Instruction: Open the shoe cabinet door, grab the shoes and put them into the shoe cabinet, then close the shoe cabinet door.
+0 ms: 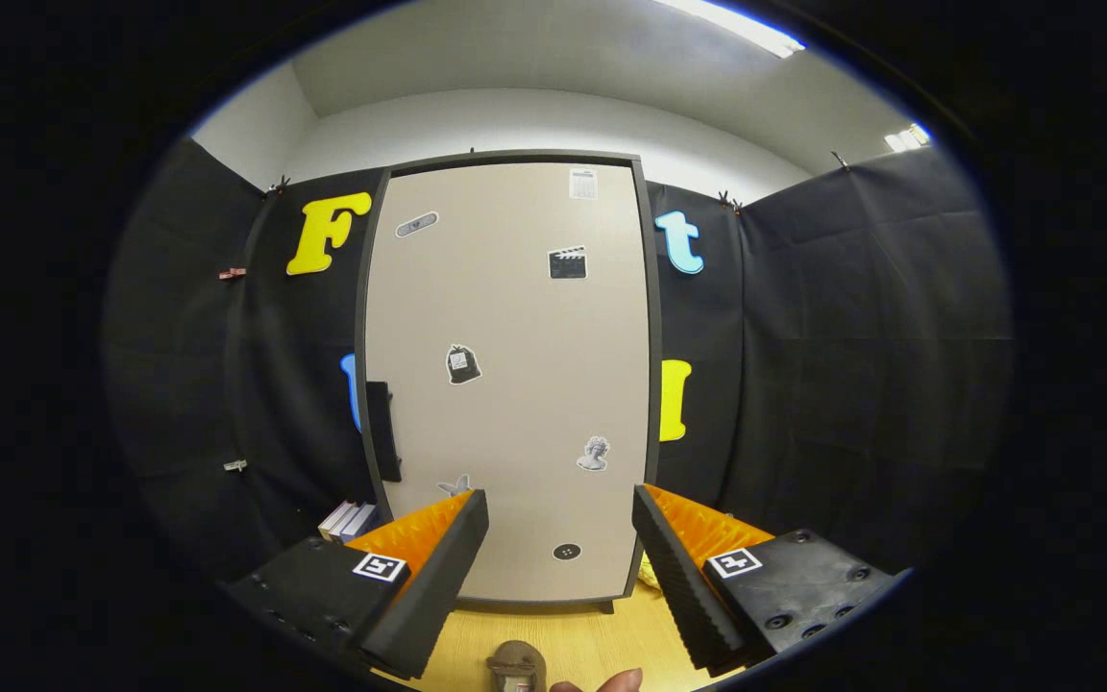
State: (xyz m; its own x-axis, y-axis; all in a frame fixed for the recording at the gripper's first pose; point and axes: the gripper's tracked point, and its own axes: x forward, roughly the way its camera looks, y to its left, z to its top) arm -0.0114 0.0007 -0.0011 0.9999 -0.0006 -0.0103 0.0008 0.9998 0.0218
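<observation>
The shoe cabinet door [515, 384] looks like smooth, matt board with flat paper stickers [462, 364] stuck on it, and a dark matt handle [381, 430] sits at its 9 o'clock edge. The gripper [561, 538] is wide open with nothing between its fingers; the pads [676, 577] look rubbery with little ridges, and the blocks behind them look like hard matt plastic with paper tags. The floor [592, 639] at 6 o'clock looks like smooth light wood, and the booth wall [851, 365] at 3 o'clock is soft, wrinkly cloth.
</observation>
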